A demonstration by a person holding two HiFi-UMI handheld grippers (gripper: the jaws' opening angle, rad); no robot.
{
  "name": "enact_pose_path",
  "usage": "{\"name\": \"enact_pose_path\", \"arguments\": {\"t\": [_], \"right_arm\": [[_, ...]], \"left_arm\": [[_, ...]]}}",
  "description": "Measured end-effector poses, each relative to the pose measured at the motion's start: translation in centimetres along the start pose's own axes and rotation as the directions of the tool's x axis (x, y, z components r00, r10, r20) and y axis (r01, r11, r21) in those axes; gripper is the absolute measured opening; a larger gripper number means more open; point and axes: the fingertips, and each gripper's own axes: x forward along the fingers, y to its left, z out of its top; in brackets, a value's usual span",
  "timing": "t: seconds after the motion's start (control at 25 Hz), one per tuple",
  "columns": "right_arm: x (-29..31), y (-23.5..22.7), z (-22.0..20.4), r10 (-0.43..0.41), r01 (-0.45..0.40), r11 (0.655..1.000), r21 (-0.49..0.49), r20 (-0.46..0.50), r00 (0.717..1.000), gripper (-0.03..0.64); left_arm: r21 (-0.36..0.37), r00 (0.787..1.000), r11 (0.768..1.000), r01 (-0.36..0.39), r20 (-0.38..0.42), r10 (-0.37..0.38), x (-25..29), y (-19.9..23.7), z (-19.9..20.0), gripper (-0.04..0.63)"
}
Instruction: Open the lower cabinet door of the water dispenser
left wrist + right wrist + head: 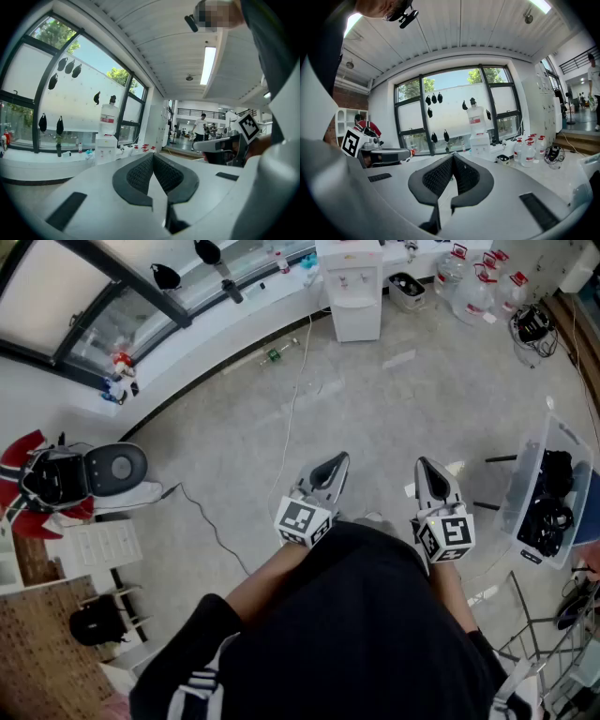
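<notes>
The white water dispenser (352, 289) stands far off against the back wall by the window ledge; its lower cabinet door is closed. It also shows small and distant with a bottle on top, as the dispenser (107, 140) left of centre in the left gripper view and the dispenser (480, 140) in the right gripper view. My left gripper (336, 465) and right gripper (426, 470) are held side by side in front of the body, well short of it. Both are shut with nothing between the pads. In each gripper view the jaws meet at the left gripper (153, 157) and right gripper (453, 158).
Several water bottles (478, 282) stand right of the dispenser. A clear bin with black gear (548, 493) sits at the right. A cable (291, 409) runs across the floor, and a small green bottle (274, 355) lies near the wall. A white appliance (103, 474) sits at the left.
</notes>
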Motion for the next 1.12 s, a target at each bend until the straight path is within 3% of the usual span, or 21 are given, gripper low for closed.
{"name": "enact_pose_path", "arguments": {"t": [0.24,0.6,0.96,1.0,1.12], "right_arm": [[-2.4,0.7,-0.3,-0.034,0.034,0.998,0.045,0.010,0.999,-0.003],[-3.6,-0.8,1.3,-0.046,0.044,0.998,0.035,0.075,0.996,-0.002],[-4.4,-1.7,0.3,-0.036,0.034,0.999,0.039,0.048,0.998,0.001],[-4.5,-1.8,0.2,-0.034,0.032,0.999,0.041,0.049,0.998,0.007],[-5.1,-2.4,-0.4,-0.034,0.032,0.998,0.049,0.048,0.998,0.127]], "left_arm": [[0.009,1.000,1.000,0.013,0.012,-0.013,-1.7,-1.6,0.6,0.003],[-0.003,0.999,1.000,0.027,0.041,-0.027,-0.7,-2.6,0.9,0.003],[-0.008,0.998,1.000,0.030,0.059,-0.029,-1.0,-3.6,0.7,0.006],[-0.013,0.998,1.000,0.025,0.061,-0.024,-1.1,-3.6,0.7,0.012],[-0.035,0.998,0.999,0.003,0.063,-0.001,-1.4,-3.3,0.2,0.159]]}}
